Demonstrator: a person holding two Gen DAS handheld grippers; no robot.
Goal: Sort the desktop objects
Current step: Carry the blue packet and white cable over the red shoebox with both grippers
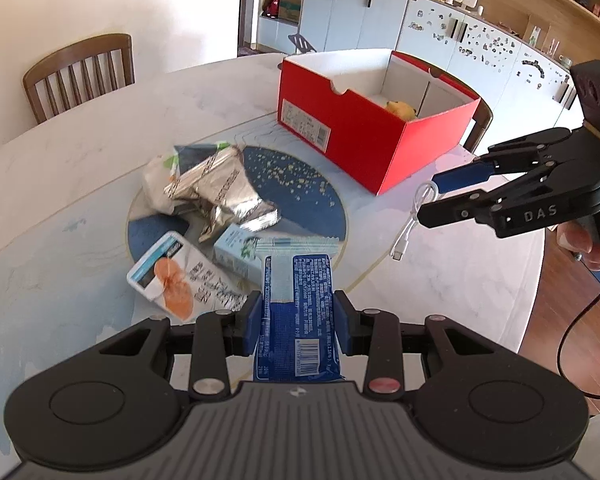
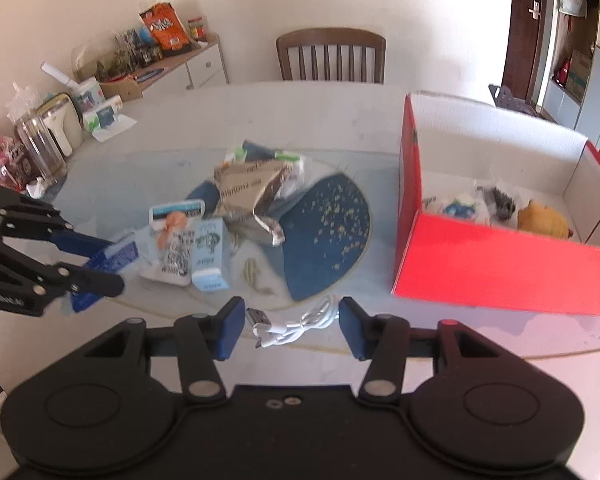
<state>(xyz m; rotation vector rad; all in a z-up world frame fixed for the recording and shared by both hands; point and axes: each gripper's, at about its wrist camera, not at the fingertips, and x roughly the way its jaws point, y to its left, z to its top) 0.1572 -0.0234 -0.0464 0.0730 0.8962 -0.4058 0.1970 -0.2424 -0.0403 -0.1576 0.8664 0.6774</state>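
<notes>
My left gripper [image 1: 296,312] is shut on a blue snack packet [image 1: 296,300], which stands lengthwise between the pads above the table; in the right wrist view the same gripper [image 2: 114,266] and packet [image 2: 116,258] appear at the left. My right gripper [image 2: 292,328] is open, hovering over a coiled white USB cable [image 2: 296,324] that lies on the table untouched. From the left wrist view the right gripper [image 1: 430,198] hangs above the cable [image 1: 410,228]. An open red box [image 1: 352,136] [image 2: 500,264] holds a yellow toy [image 2: 540,216] and other items.
On the blue round mat [image 2: 328,232] lie crumpled foil wrappers [image 1: 220,188], a white pack with an orange picture [image 1: 172,276] and a small light-blue carton [image 1: 236,248]. Wooden chairs [image 1: 80,72] [image 2: 332,56] stand at the table. A cluttered sideboard [image 2: 100,80] is at the left.
</notes>
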